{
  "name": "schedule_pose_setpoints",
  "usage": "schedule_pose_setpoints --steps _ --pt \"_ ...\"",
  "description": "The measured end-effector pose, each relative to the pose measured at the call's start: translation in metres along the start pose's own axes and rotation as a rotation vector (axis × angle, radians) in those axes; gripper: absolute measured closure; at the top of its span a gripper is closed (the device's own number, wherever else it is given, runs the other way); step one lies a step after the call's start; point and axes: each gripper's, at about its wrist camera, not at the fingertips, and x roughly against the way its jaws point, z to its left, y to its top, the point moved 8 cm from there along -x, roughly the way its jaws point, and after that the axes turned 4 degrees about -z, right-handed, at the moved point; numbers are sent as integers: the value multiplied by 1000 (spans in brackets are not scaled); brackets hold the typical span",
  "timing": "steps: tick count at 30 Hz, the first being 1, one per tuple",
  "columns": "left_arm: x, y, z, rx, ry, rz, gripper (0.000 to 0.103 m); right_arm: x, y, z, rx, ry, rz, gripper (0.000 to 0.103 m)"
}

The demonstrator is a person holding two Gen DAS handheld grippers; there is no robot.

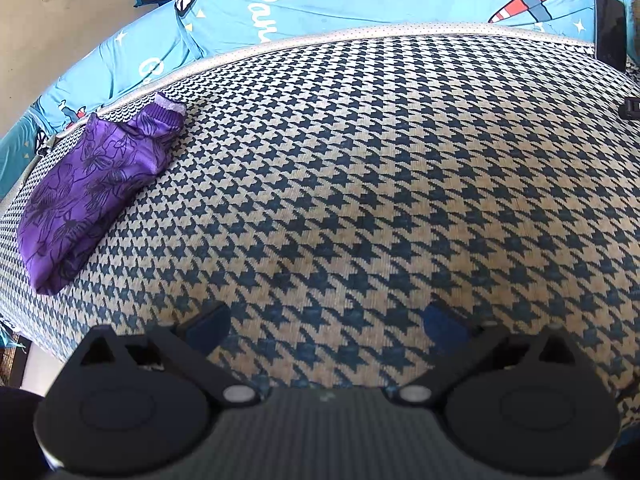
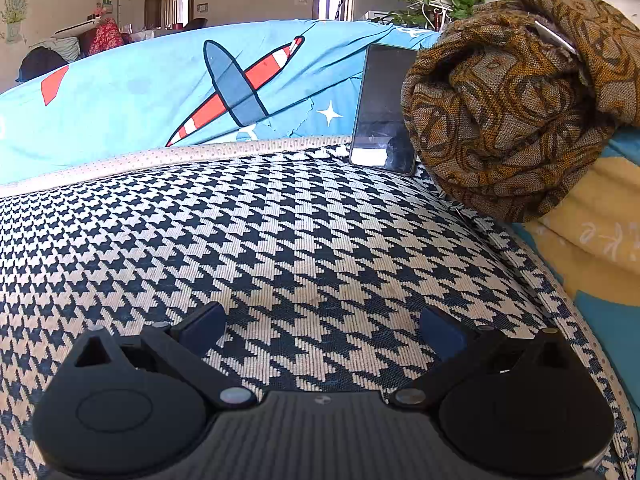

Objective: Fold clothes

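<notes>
A folded purple garment with a dark flower print [image 1: 92,188] lies at the far left of the houndstooth cushion [image 1: 360,184]. My left gripper [image 1: 326,326] is open and empty, low over the cushion's near part, well right of the purple garment. A bundled brown-and-ochre patterned garment [image 2: 516,104] sits at the right back of the same cushion [image 2: 260,240]. My right gripper [image 2: 322,328] is open and empty, low over the cushion, in front of and left of the brown bundle.
A blue sheet with a red-and-white plane print [image 2: 180,88] covers the backrest behind the cushion. A dark phone [image 2: 384,112] leans upright against it, next to the brown bundle. A yellow-and-blue cloth [image 2: 592,248] lies right of the cushion.
</notes>
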Motion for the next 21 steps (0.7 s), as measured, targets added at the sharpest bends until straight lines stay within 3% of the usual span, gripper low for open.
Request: schedule_pose_setpoints --steps 10,21 --pt "15 -16 -11 -53 -5 -29 0 0 0 0 0 0 0 0" --pt "12 -6 -15 -72 -84 -73 0 0 0 0 0 0 0 0"
